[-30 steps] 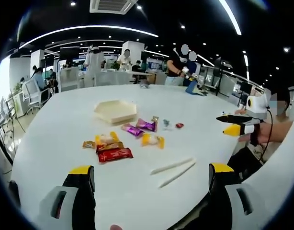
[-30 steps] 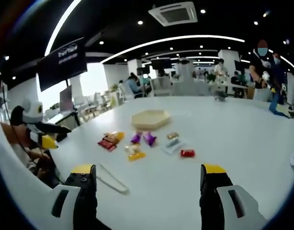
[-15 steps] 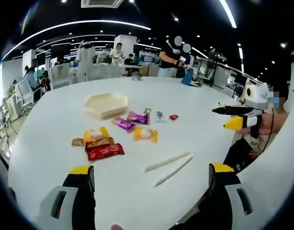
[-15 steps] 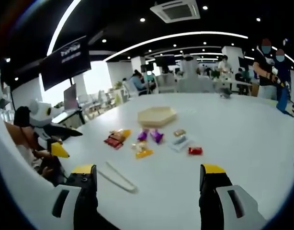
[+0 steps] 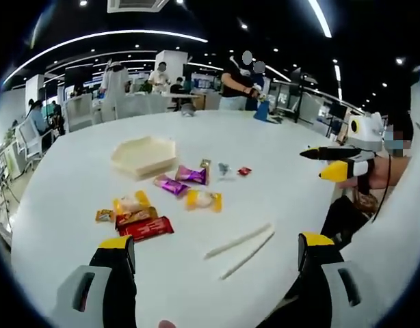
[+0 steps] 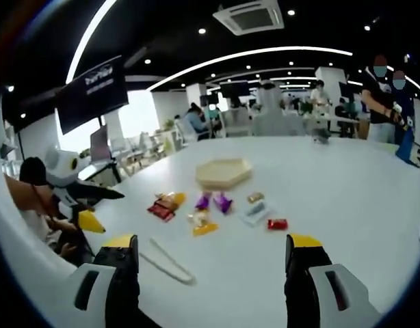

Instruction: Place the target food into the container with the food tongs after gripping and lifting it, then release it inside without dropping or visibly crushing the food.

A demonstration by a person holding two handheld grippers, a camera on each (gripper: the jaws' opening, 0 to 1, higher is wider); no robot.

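Note:
White food tongs (image 5: pixel 241 240) lie flat on the white table (image 5: pixel 285 191), just beyond my left gripper (image 5: pixel 217 240), which stands open and holds nothing. Wrapped snacks are scattered past them: a red packet (image 5: pixel 147 229), yellow ones (image 5: pixel 203 199), purple ones (image 5: pixel 170 184). A cream hexagonal container (image 5: pixel 143 154) sits behind the snacks. In the right gripper view the tongs (image 6: pixel 167 260) lie at lower left, the container (image 6: pixel 224 172) at centre. My right gripper (image 6: pixel 211 240) is open over the table, a little short of the snacks. It shows held in a hand (image 5: pixel 333 162).
A small red sweet (image 6: pixel 277 224) and a clear pack (image 6: pixel 254 212) lie right of the snack cluster. The left gripper (image 6: pixel 87 205) appears at the left. People stand at desks (image 5: pixel 162 102) beyond the table's far edge. Bare tabletop stretches to the right (image 6: pixel 360 198).
Both views have shifted slightly with the hands. The tongs, snacks and container lie where they were. Both grippers stay open.

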